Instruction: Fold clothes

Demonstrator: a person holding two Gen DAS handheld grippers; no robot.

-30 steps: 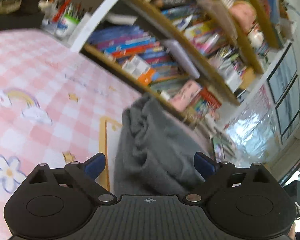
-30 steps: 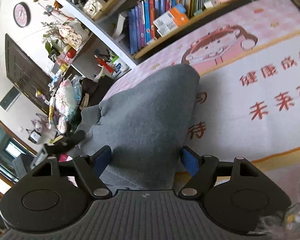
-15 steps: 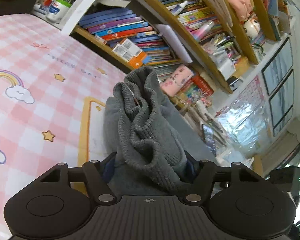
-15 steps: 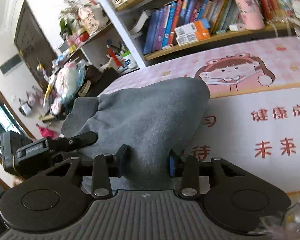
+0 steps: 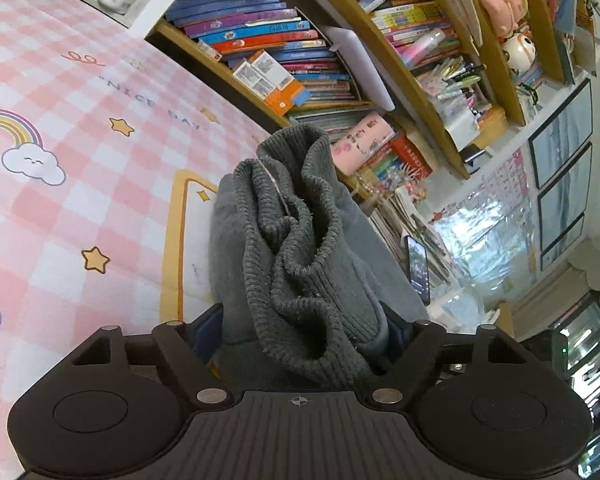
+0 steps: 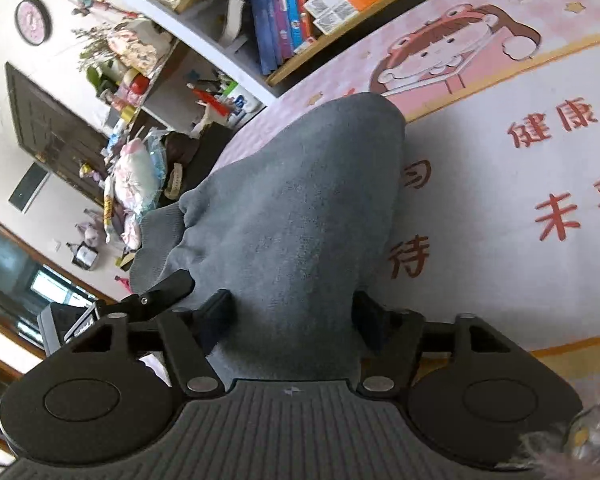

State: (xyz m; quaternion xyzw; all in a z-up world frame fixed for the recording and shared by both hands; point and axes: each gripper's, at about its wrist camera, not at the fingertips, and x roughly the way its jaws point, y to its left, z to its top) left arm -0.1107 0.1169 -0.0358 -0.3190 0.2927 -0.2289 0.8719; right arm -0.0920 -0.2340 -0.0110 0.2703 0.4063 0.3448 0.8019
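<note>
Grey garment, one, between two hand-held grippers.

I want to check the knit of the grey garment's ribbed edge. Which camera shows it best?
The left wrist view: the ribbed edge bunches up close between the left gripper fingers, knit lines sharp. The right wrist view shows mostly the garment's smooth body, with only a small ribbed patch at its left.

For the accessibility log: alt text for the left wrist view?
The left tool grips a bunched grey knit garment above a pink checked mat printed with rainbows and stars. Crowded bookshelves fill the background.
</note>
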